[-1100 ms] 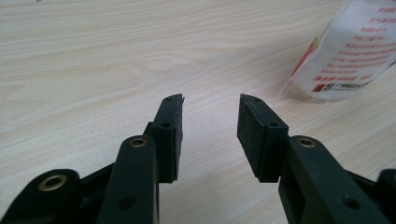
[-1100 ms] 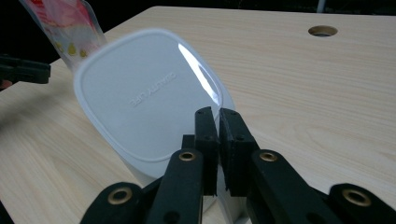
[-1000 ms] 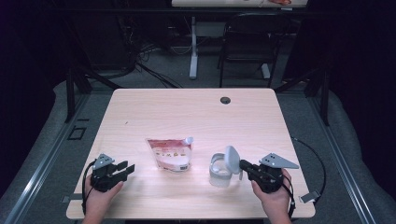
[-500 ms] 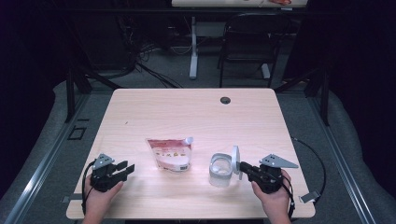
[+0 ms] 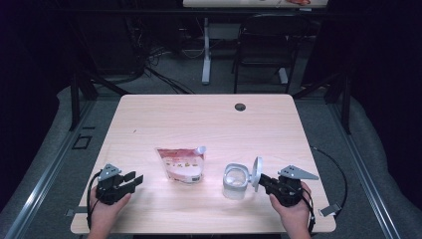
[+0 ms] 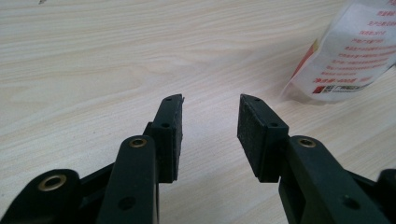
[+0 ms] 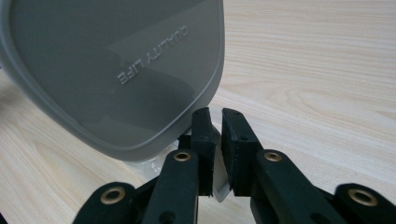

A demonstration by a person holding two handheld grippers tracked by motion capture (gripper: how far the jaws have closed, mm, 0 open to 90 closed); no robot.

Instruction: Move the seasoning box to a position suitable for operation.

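Observation:
A red and white spouted pouch [image 5: 181,165] lies flat near the middle of the wooden table [image 5: 209,124]; its corner also appears in the left gripper view as the pouch [image 6: 355,51]. Right of it stands a small clear container [image 5: 235,179], its top uncovered. My right gripper [image 5: 263,179] is shut on the rim of the container's grey lid [image 5: 257,173], which it holds on edge just right of the container. Up close the lid [image 7: 116,70] reads "QUALITY LIFE", above the right gripper [image 7: 215,126]. At the table's front left, my left gripper [image 5: 134,180] is open and holds nothing, as the left gripper [image 6: 210,121] shows.
A dark cable hole [image 5: 240,106] sits near the table's far edge. Behind the table stand a black chair [image 5: 259,45] and another desk's leg [image 5: 205,50]. A cable [image 5: 338,169] loops off the table's right edge.
The right gripper has drawn the lid a little to the right and turned it from tilted over the container to standing on edge. The left gripper has not moved.

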